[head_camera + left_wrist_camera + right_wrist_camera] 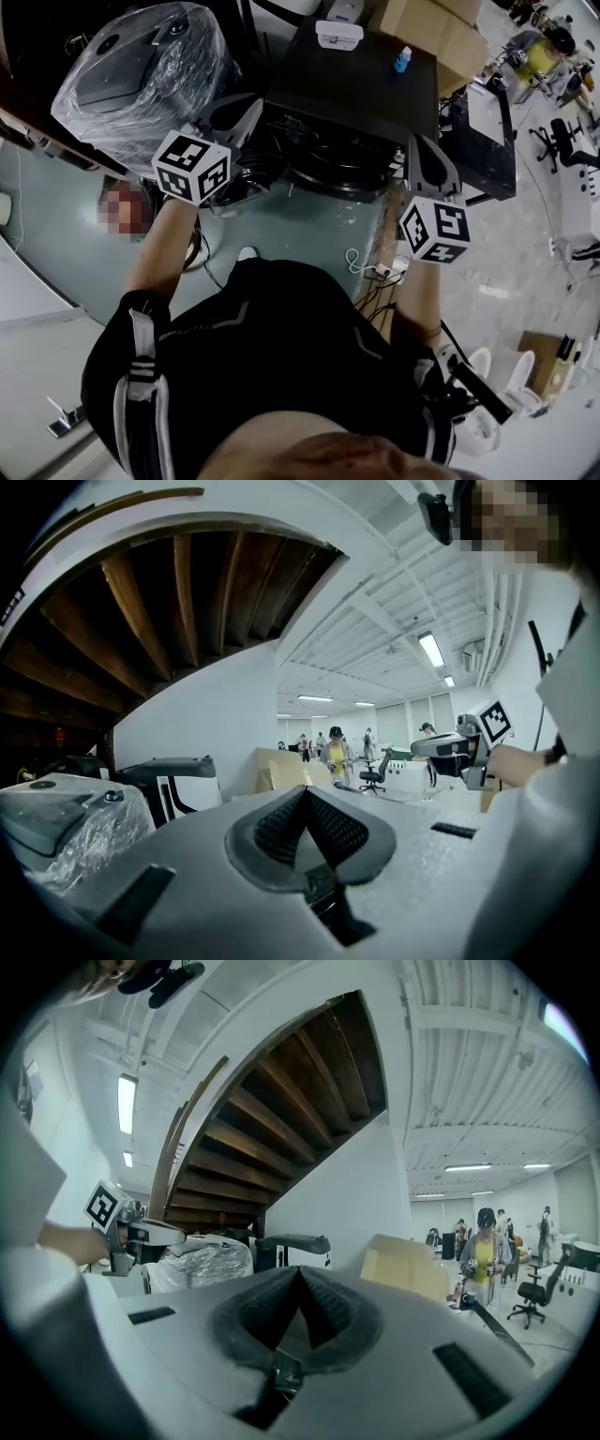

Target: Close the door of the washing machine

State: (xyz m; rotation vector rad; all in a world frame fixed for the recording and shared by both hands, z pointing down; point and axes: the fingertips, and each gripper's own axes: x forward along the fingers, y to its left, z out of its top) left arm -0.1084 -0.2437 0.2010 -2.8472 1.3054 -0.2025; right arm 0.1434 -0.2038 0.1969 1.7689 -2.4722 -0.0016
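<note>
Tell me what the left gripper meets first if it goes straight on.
Probably the cardboard box: the left gripper, shut, points just right of the machine. Depth is unclear.

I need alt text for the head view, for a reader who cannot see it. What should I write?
Seen from above, a person holds the left claw and right claw, both shut and empty, toward a dark washing machine. A plastic-wrapped appliance stands beside it, at the picture's left.
</note>
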